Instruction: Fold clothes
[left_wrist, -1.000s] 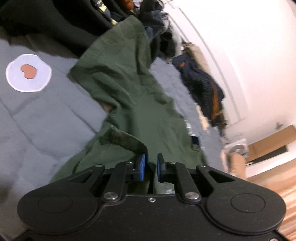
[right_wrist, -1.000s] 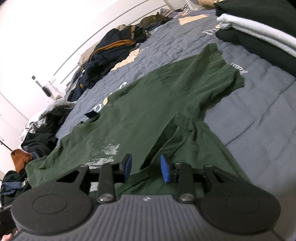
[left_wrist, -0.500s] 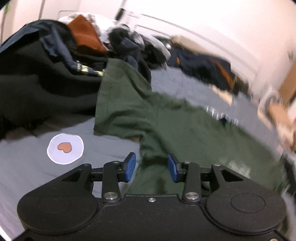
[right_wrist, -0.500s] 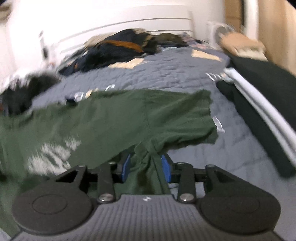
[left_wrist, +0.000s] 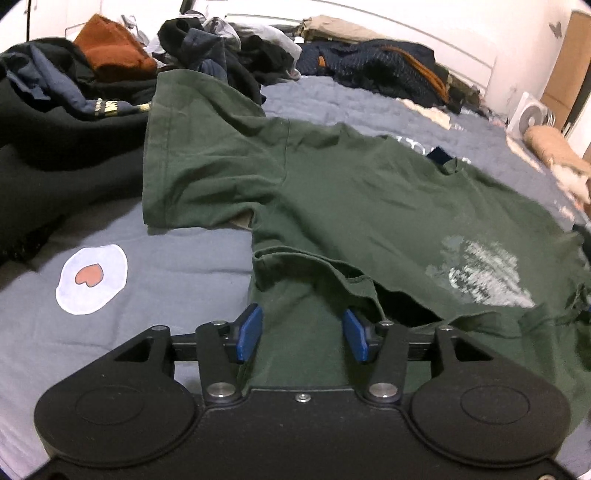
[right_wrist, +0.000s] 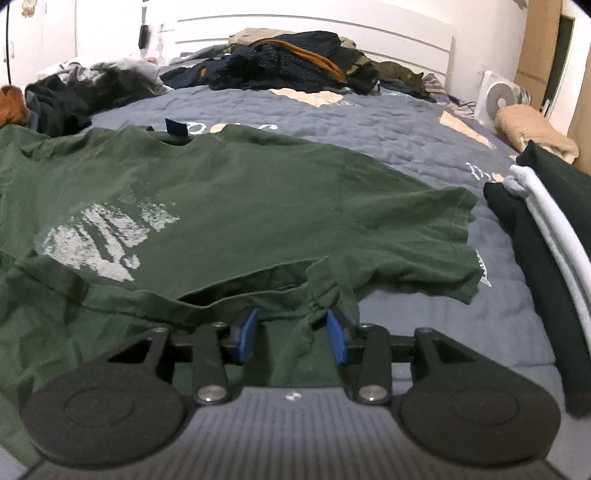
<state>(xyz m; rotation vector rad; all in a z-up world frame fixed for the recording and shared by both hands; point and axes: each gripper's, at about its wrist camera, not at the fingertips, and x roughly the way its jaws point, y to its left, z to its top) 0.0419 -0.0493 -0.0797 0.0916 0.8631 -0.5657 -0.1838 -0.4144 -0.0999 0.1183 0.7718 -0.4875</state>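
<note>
Left hand-held gripper and right hand-held gripper: jaws apart, holding nothing, each over the near hem of the green shirt. Shirt spread on bed, print up. Clothes pile beyond.

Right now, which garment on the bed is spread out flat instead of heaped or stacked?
The dark green T-shirt with the faded white chest print. It lies open across the grey quilt; the other clothes sit in heaps or a folded stack.
</note>
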